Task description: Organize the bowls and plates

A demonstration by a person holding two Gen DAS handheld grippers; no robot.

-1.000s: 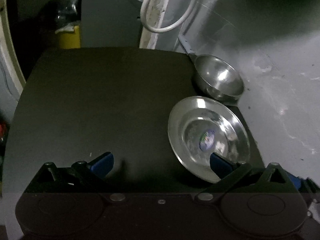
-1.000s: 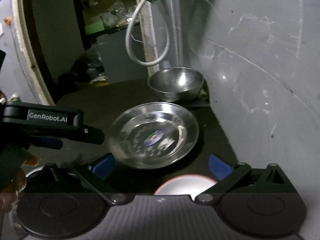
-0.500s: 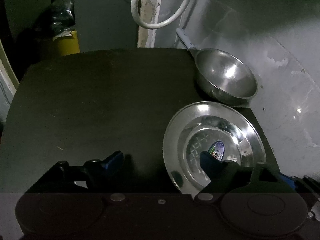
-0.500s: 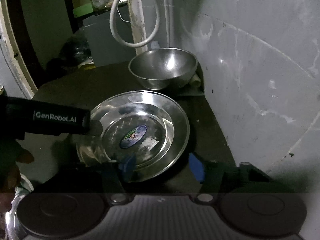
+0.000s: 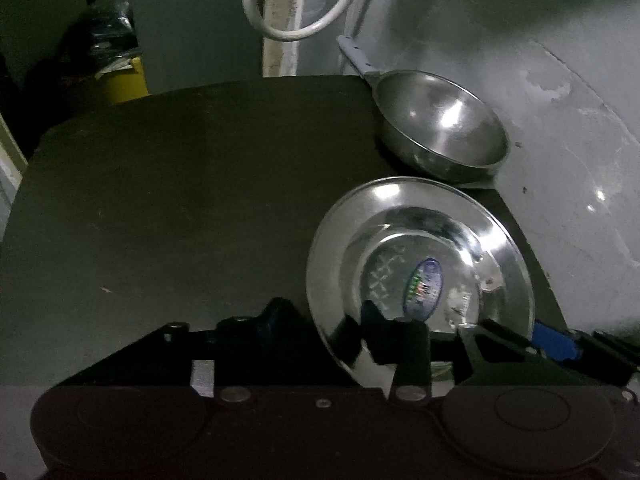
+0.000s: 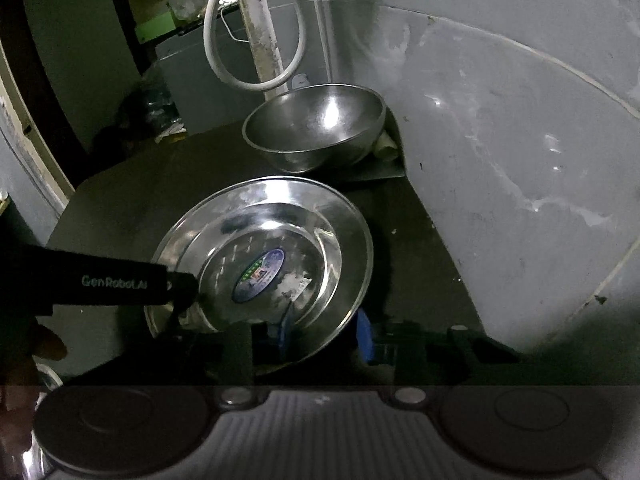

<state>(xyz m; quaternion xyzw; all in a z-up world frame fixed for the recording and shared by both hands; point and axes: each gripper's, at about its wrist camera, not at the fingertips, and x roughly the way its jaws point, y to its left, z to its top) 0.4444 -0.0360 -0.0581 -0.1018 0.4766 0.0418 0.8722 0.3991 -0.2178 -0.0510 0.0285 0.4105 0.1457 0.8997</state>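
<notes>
A steel plate (image 5: 420, 248) (image 6: 280, 232) with an oval sticker in its middle lies on the dark table (image 5: 180, 200), near the right wall. Behind it stands a steel bowl (image 5: 440, 128) (image 6: 316, 120). My left gripper (image 5: 324, 318) straddles the plate's near-left rim, one finger outside and one over the inside. Its jaws are closing and a gap still shows at the pads. My right gripper (image 6: 324, 330) straddles the near rim further right, jaws also closing, not pressing. The left gripper's black fingers (image 6: 180, 284) reach over the plate's left rim.
A grey wall (image 5: 560, 120) runs close along the table's right side. A white hose loop (image 5: 300, 28) hangs behind the bowl. A yellow container (image 5: 124, 80) stands past the far left edge. A hand (image 6: 40, 344) shows at the left of the right wrist view.
Both grippers have come forward and down onto the plate. Their jaws have narrowed from wide open to a small gap around its rim.
</notes>
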